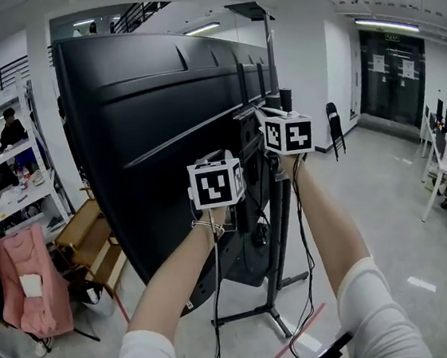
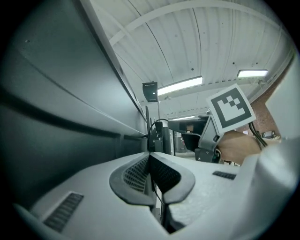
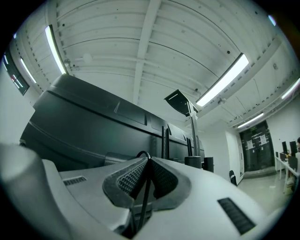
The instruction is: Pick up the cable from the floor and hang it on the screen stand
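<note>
Clamping cable [image 3: 142, 194] in both jaw pairs, right gripper [image 3: 148, 161] higher and closer to stand [image 1: 281, 232] than left gripper [image 2: 151, 161], slack hanging down, likely one strand.

Both grippers up behind the screen, next to its stand.

Screen [image 1: 153, 126] takes up left & centre, its back twd the camera, mounted on the screen stand [image 1: 282, 232], whose base sits on the floor [image 1: 370, 197]. L gripper [image 2: 151, 157] is just before the screen's back, lower than & left of R gripper [image 3: 149, 161], which is up by the stand's post. Cable [image 1: 217, 295] runs betw. the fingers [image 3: 124, 180] of each gripper & hangs down in front of the stand twd the floor. Left of screen: wooden shelf unit [image 1: 95, 245], garment [image 1: 31, 284] before it, counter [image 1: 9, 198] behind. Far right, well apart: chair [image 1: 335, 128], door [image 1: 391, 67] behind it.
</note>
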Action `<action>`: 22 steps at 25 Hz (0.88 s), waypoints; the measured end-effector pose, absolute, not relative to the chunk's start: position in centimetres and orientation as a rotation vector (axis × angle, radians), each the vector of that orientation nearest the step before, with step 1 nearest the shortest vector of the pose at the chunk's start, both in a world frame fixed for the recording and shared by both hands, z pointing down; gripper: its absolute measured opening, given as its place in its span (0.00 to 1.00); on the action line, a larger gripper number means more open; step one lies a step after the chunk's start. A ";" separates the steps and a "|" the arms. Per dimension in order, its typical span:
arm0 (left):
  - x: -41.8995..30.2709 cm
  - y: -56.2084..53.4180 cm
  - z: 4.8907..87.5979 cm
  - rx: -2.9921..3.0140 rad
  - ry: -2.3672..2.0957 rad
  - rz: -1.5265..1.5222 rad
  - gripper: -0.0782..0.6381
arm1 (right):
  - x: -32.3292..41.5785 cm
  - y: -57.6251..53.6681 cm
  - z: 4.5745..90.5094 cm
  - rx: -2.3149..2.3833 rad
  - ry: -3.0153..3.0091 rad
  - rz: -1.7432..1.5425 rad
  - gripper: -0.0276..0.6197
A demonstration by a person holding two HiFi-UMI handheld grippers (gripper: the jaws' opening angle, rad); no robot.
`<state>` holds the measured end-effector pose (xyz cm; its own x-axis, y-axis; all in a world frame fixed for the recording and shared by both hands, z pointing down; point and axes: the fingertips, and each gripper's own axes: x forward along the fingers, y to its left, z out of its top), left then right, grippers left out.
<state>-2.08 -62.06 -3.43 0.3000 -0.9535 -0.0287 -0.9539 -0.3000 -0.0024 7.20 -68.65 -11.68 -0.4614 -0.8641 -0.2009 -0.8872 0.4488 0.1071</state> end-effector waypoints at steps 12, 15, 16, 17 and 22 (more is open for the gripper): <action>-1.8 -60.8 -3.0 -2.530 1.858 0.056 0.11 | 6.3 -68.0 -9.1 -1.474 2.448 0.100 0.10; -1.5 -60.3 -2.8 -2.534 1.856 0.064 0.11 | 6.4 -67.8 -8.6 -1.438 2.429 0.054 0.11; -1.4 -60.2 -2.6 -2.535 1.856 0.066 0.11 | 6.6 -67.7 -8.4 -1.430 2.423 0.037 0.11; -1.3 -60.1 -2.4 -2.536 1.857 0.066 0.11 | 6.9 -67.7 -8.2 -1.425 2.418 0.020 0.12; -1.2 -59.8 -1.2 -2.539 1.881 0.084 0.11 | 8.5 -67.2 -6.5 -1.433 2.404 -0.030 0.12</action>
<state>-1.19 -59.75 -1.22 0.2903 -0.9564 -0.0310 -0.9554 -0.2915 0.0469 8.48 -67.18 -6.53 -0.4329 -0.8577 -0.2775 -0.8504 0.4907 -0.1900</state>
